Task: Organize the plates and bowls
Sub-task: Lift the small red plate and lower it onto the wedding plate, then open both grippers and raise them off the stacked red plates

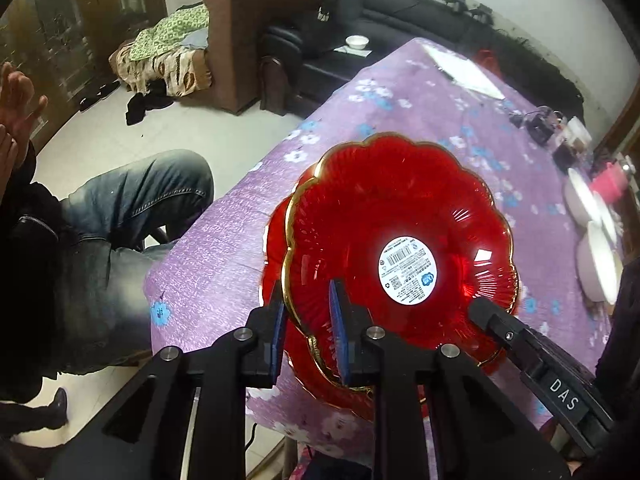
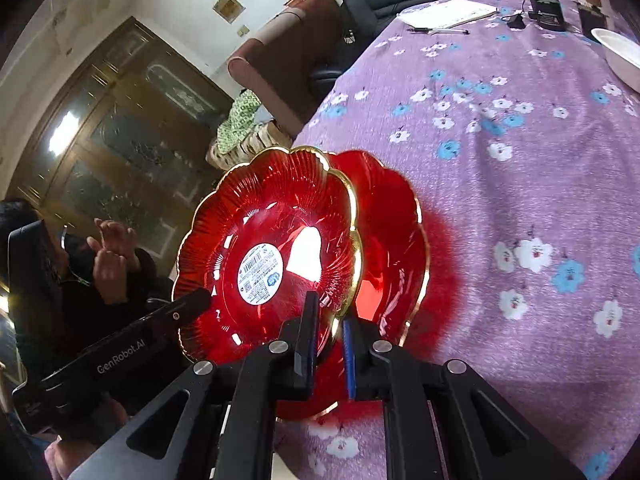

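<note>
Red plate (image 1: 400,216), pinched at its rim by both the left gripper (image 1: 308,328) and right gripper (image 2: 330,344), hovers mid-frame over a second red plate (image 2: 396,240), stacking nearly done, white bowls (image 1: 592,236) at right edge unsorted.

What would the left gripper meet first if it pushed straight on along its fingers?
The left gripper already straddles the gold rim of the top red plate; going on, it would likely meet that plate's ribbed wall first.
</note>
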Action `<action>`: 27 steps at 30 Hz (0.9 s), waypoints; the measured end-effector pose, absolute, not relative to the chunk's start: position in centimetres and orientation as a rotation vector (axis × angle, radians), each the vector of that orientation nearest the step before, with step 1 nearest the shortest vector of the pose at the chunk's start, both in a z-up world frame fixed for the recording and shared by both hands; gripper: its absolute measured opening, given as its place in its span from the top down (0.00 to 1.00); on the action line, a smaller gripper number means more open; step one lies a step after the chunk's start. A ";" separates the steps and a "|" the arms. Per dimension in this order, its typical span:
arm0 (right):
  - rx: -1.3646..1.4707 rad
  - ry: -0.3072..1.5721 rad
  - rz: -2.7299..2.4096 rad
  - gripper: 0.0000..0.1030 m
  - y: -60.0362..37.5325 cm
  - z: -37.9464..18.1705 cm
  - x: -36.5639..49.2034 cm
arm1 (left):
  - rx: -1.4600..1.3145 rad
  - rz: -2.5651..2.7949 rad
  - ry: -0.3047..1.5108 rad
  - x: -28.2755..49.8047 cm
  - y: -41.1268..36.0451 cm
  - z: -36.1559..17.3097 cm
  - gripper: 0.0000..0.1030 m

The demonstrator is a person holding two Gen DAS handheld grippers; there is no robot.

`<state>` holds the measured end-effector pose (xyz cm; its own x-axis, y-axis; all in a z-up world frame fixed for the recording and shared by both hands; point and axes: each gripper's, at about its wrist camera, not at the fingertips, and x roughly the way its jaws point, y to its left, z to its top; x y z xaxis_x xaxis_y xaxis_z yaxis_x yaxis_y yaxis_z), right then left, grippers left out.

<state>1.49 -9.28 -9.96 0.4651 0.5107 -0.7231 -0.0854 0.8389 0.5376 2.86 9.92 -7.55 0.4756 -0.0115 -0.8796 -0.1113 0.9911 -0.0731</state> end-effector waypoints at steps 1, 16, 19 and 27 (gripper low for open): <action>0.451 1.036 0.378 0.91 -9.0 -10.1 1.8 | -0.119 0.063 1.076 2.9 10.0 -7.7 0.81; 0.257 0.944 0.277 0.79 -8.0 -9.1 1.2 | 0.089 0.146 0.935 1.2 9.0 -7.0 0.78; 0.218 0.920 0.271 0.71 -8.2 -8.4 0.8 | 0.106 0.185 0.866 0.4 9.4 -5.5 0.78; 0.203 0.797 0.261 0.69 -9.3 -5.4 -0.9 | 0.120 0.199 0.772 -0.6 9.1 -2.9 0.78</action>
